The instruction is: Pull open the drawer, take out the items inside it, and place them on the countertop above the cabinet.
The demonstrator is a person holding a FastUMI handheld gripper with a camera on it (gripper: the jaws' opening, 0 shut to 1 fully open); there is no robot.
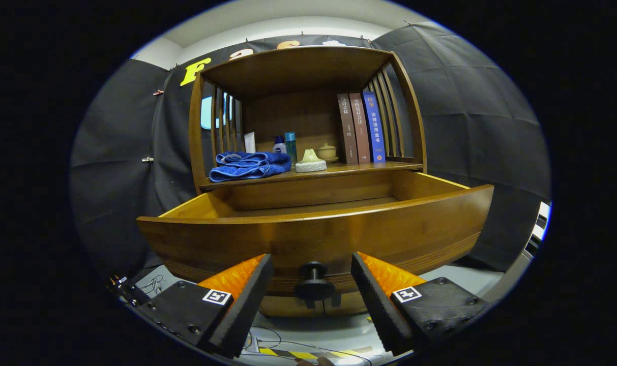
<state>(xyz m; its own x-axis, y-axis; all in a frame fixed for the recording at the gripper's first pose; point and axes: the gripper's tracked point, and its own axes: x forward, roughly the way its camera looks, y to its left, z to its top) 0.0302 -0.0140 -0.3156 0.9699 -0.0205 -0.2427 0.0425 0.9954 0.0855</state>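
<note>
The drawer (316, 231) of the wooden cabinet (308, 127) stands pulled well out toward the camera, and the gripper (312, 272) sits low in front of it with its fingers spread wide, one on each side of the dark round knob (314, 284) and neither touching it, holding nothing. On the countertop (339, 170) above the drawer lie a folded blue towel (250, 165), a pale soap dish (311, 161), two small bottles (284, 145), a lidded ceramic jar (327, 151) and three upright books (361, 127). The step in hand looks like the change from pulling to reaching in: to do it well the gripper would need to rise clear of the knob and the front panel's top edge, tip forward over that edge so the camera can look down into the drawer, and only then settle on something to grasp; keeping the fingers wide during the lift seems wise, so they do not catch the knob or the panel. From this low angle the tall front panel hides nearly all of the drawer's floor; a strip of the inner back and side walls shows, and no item can be made out inside, so whether anything remains cannot be told. The cabinet's base below the drawer is largely hidden by the fingers.
</note>
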